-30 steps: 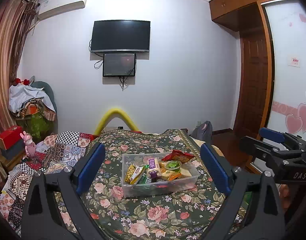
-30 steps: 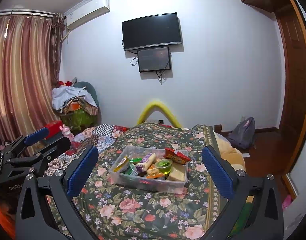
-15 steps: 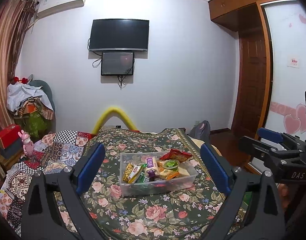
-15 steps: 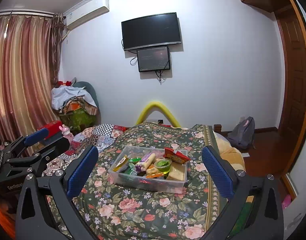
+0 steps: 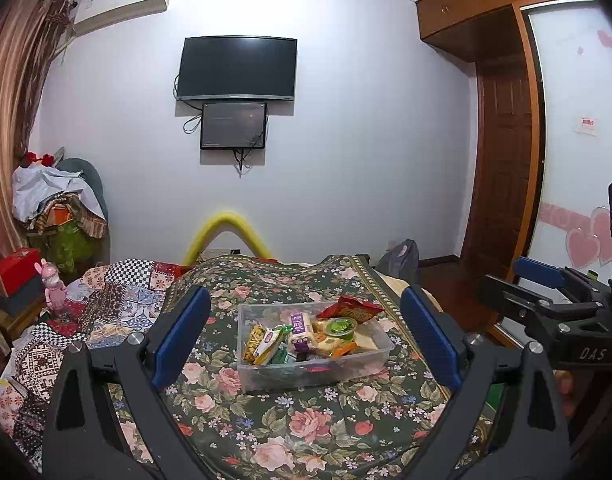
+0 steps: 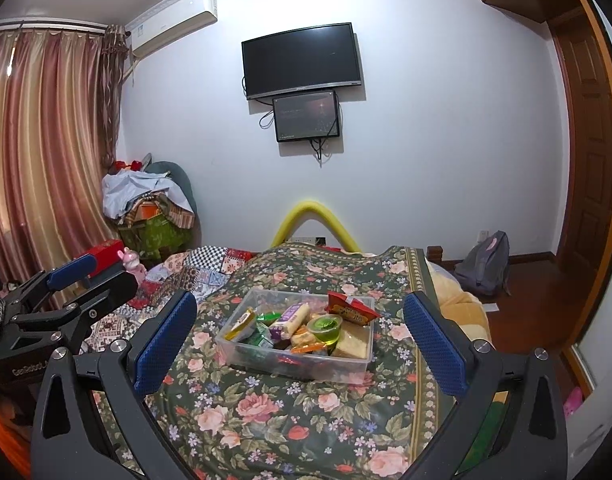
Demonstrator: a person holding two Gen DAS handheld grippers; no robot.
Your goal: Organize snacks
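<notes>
Covering the bed, a floral blanket [image 5: 306, 420] lies under both hand-held grippers' wide, empty jaws.

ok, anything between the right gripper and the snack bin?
Nothing but bare floral bedspread. In the right wrist view the open right gripper frames the clear snack bin, with no loose items on the cloth in front of it.

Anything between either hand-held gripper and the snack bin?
Nothing visible. Only bare green floral bedspread lies between the open left hand-held gripper and the clear plastic bin of snacks. The same holds for the open right hand-held gripper and the bin.
</notes>
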